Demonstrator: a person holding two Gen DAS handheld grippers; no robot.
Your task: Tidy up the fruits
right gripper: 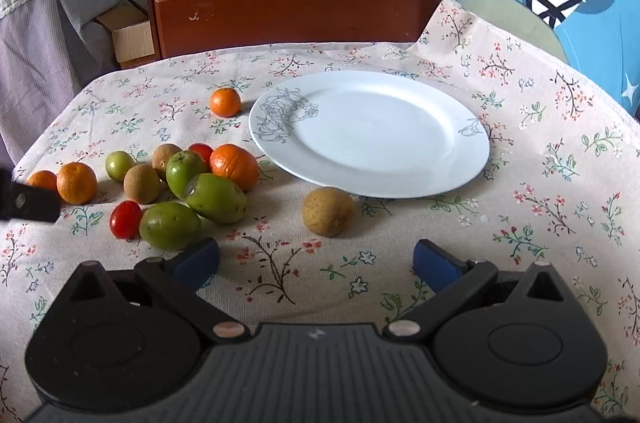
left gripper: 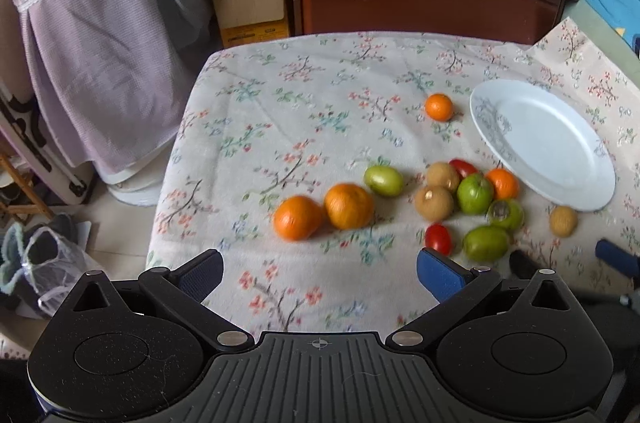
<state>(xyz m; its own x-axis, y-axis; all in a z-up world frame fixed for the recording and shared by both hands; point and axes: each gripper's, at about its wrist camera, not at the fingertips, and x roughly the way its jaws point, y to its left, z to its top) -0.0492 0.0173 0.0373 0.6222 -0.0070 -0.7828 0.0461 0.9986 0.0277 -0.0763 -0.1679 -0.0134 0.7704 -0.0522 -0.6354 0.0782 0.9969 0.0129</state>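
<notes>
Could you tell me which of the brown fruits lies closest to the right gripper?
The lone brown fruit beside the plate's near rim; the other two sit in the cluster.

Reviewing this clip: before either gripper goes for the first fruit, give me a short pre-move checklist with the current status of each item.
1. Plate free to receive fruit: ok, nothing lies on it.
2. Right gripper open and holding nothing: ok, jaws spread wide.
3. Left gripper open and holding nothing: ok, jaws spread wide.
4. Nearest target isolated: ok, the brown fruit beside the plate's near rim sits apart from the others, ahead of the right gripper.
5. Cluster safe to pick from: not ok, the green fruits, brown ones and tomatoes touch; pulling one may roll its neighbours.
6. Two oranges ahead of the left gripper sharply seen: cannot tell, that view is blurred.
</notes>
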